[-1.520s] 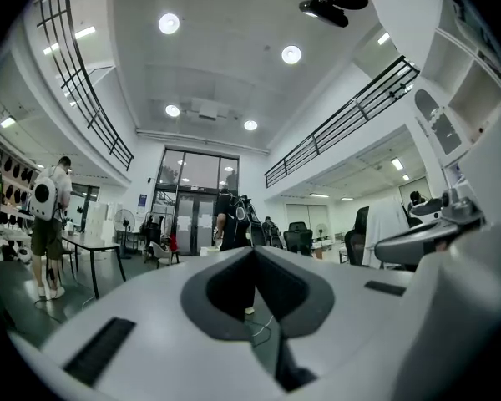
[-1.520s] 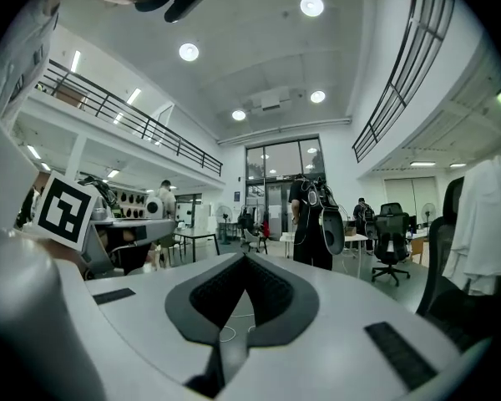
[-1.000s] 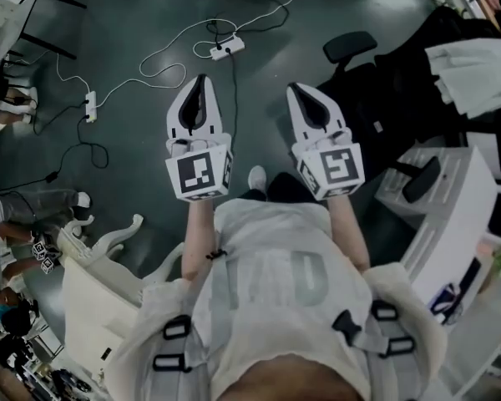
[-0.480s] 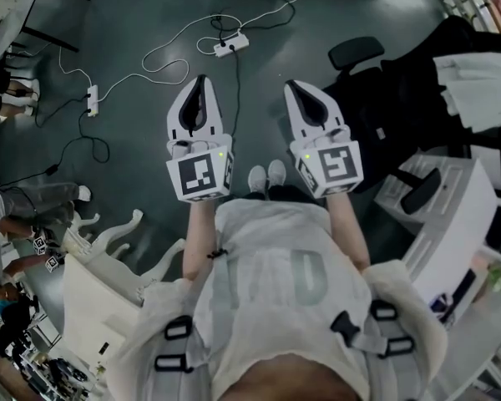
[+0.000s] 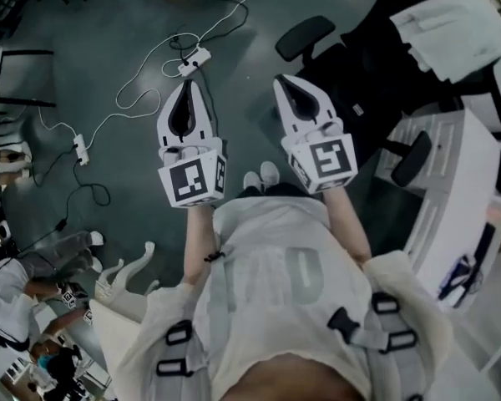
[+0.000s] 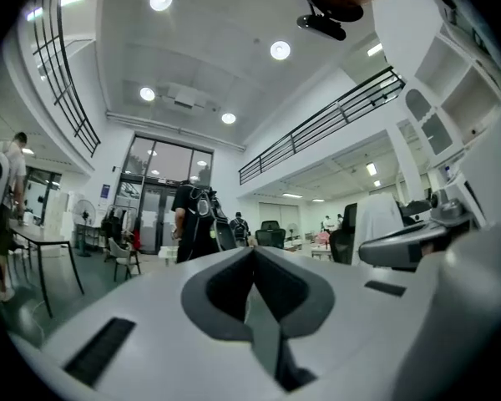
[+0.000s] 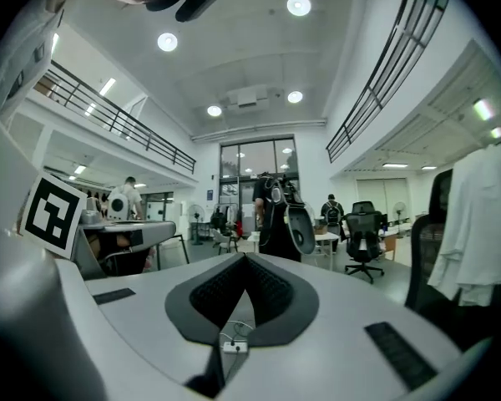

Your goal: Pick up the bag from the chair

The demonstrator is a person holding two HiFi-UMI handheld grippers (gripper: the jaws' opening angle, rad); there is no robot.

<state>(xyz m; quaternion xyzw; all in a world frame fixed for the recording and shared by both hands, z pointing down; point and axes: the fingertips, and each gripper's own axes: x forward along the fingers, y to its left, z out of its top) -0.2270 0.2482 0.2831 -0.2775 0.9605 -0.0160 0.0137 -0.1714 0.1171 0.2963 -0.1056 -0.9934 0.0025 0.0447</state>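
A black office chair (image 5: 361,73) stands at the upper right of the head view, with a dark mass on its seat and a white cloth (image 5: 447,19) over its back; I cannot make out a bag on it. My left gripper (image 5: 186,84) and right gripper (image 5: 280,79) are held side by side over the floor, both shut with nothing between the jaws. The right one is just left of the chair. In the left gripper view the left gripper (image 6: 252,250) points level into the hall. The right gripper (image 7: 245,257) does the same, with the cloth-draped chair (image 7: 476,232) at the right edge.
White power strips (image 5: 192,59) and cables (image 5: 129,98) lie on the dark floor ahead. A white carved chair (image 5: 125,274) is at lower left, a white cabinet (image 5: 451,199) at right. People sit at far left (image 5: 17,282). A person with a backpack (image 7: 275,211) stands ahead.
The black chair and white cloth now lie closer to the right gripper. The floor cables have slid left in the head view. Both grippers have stayed shut and side by side.
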